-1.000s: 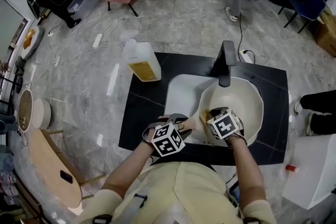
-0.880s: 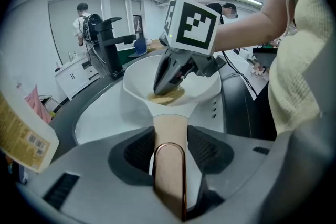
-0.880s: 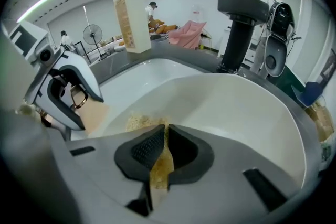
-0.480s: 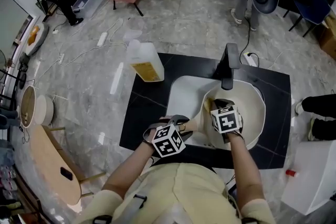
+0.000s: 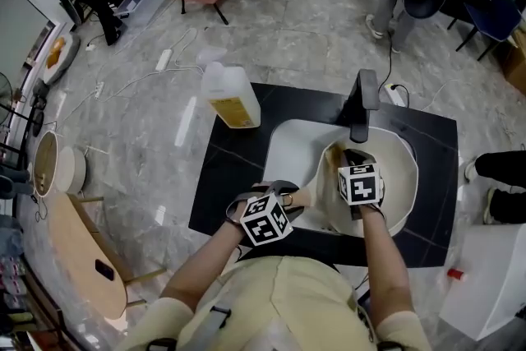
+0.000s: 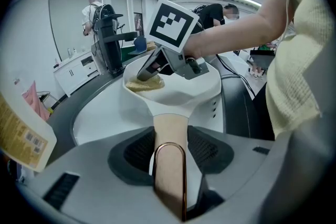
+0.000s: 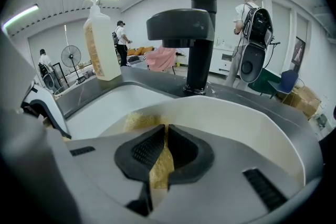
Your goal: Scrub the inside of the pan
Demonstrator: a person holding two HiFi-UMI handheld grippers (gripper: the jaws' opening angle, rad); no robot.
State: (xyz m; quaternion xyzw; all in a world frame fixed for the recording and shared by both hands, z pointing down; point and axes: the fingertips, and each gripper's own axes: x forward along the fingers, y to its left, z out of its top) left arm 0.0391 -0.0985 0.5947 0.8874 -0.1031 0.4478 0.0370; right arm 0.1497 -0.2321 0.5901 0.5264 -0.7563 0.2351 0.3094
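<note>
Pan, cream-white, deep-sided, pale handle ending in a copper loop: sits in the sink below the faucet, right of centre in the head view. Left gripper is clamped on the handle, apparently to brace the pan against scrubbing. Right gripper pinches a yellow scrub pad between nearly closed jaws, set against the pan's left inner wall; interior looks unstained.

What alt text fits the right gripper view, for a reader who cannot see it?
The right gripper, shut on a yellow sponge, holds it against the inside of a white pan in a sink. A black faucet stands behind, a bottle to its left.
</note>
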